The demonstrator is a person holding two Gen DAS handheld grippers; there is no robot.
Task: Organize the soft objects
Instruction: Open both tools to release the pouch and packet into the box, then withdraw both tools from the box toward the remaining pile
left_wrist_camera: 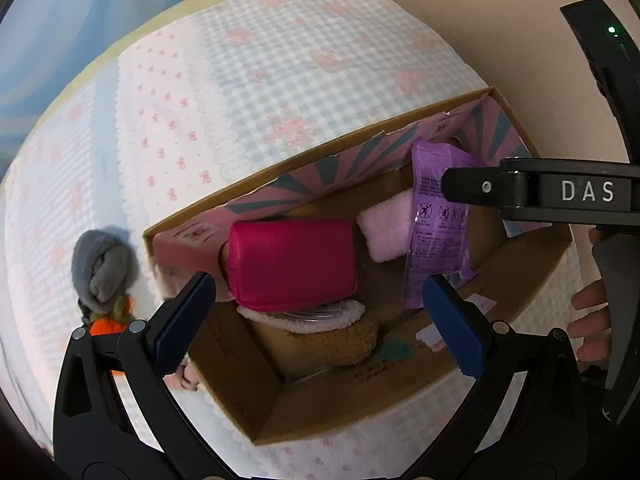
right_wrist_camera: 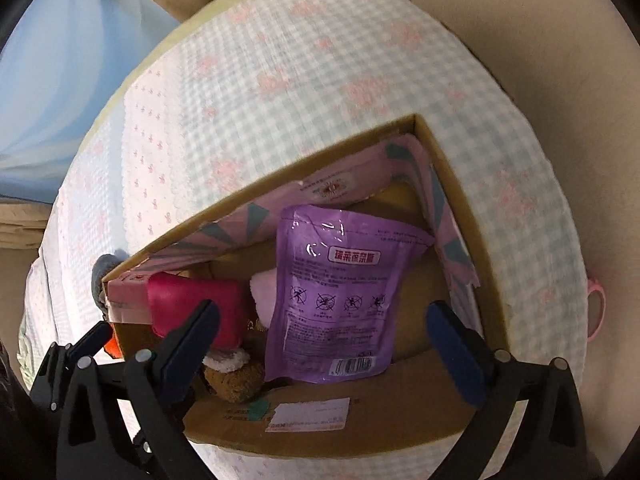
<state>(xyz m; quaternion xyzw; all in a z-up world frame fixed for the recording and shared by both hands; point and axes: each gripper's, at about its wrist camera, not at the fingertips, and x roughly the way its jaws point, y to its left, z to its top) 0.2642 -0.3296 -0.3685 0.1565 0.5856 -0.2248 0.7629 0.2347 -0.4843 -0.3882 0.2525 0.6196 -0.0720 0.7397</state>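
An open cardboard box (left_wrist_camera: pixel 320 412) (right_wrist_camera: pixel 476 216) sits on the bed. It holds a magenta pouch (left_wrist_camera: pixel 294 260) (right_wrist_camera: pixel 188 300), a pink fluffy cloth (left_wrist_camera: pixel 386 228) (right_wrist_camera: pixel 264 288), a purple packet (left_wrist_camera: pixel 436 236) (right_wrist_camera: pixel 340 296) leaning upright and a brown plush with white trim (left_wrist_camera: pixel 340 336) (right_wrist_camera: pixel 234 376). My left gripper (left_wrist_camera: pixel 320 320) is open and empty above the box's near side. My right gripper (right_wrist_camera: pixel 324 348) is open and empty over the box, close to the packet; its finger (left_wrist_camera: pixel 500 190) also shows in the left wrist view. A grey rolled sock (left_wrist_camera: pixel 102 264) lies on the bed left of the box.
The bed has a checked blue-and-pink cover (left_wrist_camera: pixel 280 80) (right_wrist_camera: pixel 300 80). An orange item (left_wrist_camera: pixel 108 326) lies below the sock. A beige wall (left_wrist_camera: pixel 500 40) is right of the bed. A pink loop (right_wrist_camera: pixel 596 312) hangs at the bed's right edge.
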